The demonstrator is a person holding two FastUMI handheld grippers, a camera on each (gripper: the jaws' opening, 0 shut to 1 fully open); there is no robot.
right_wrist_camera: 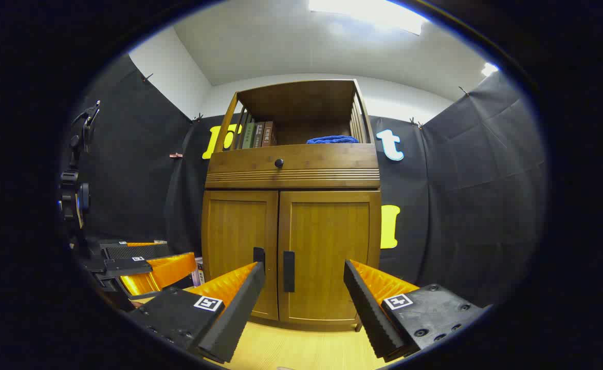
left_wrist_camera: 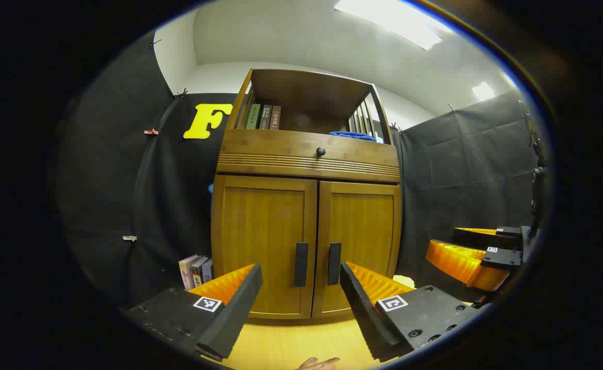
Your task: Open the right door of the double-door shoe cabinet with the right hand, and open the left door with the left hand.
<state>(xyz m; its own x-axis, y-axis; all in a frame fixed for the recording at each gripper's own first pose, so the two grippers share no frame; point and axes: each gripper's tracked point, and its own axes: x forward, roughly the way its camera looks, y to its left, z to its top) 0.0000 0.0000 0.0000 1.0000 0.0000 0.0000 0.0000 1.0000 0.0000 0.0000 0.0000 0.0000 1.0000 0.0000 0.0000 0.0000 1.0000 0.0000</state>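
Your shoe cabinet (left_wrist_camera: 306, 205) stands straight ahead against the black cloth wall, on a pale wooden floor (left_wrist_camera: 291, 344). It is warm brown wood. Both lower doors are closed: the left door (left_wrist_camera: 262, 241) and the right door (left_wrist_camera: 363, 241) meet at a thin centre seam, each a framed panel with a dark upright handle beside that seam, the left handle (left_wrist_camera: 301, 264) and the right handle (left_wrist_camera: 334, 263) just beside each other. Above the doors runs a ribbed drawer front with a small round black knob (left_wrist_camera: 321, 151). Over that is an open shelf holding a few upright books (left_wrist_camera: 263, 116) at its left and a folded blue cloth (left_wrist_camera: 352, 135) at its right.

Your left gripper (left_wrist_camera: 301, 303) is released, its fingers spread wide, near the cabinet with both handles framed between them and touching nothing. Your right gripper (right_wrist_camera: 305, 303) is likewise spread open, short of the doors, with the right door's handle showing between its fingers. More books (left_wrist_camera: 196, 271) stand on the floor just left of the cabinet.
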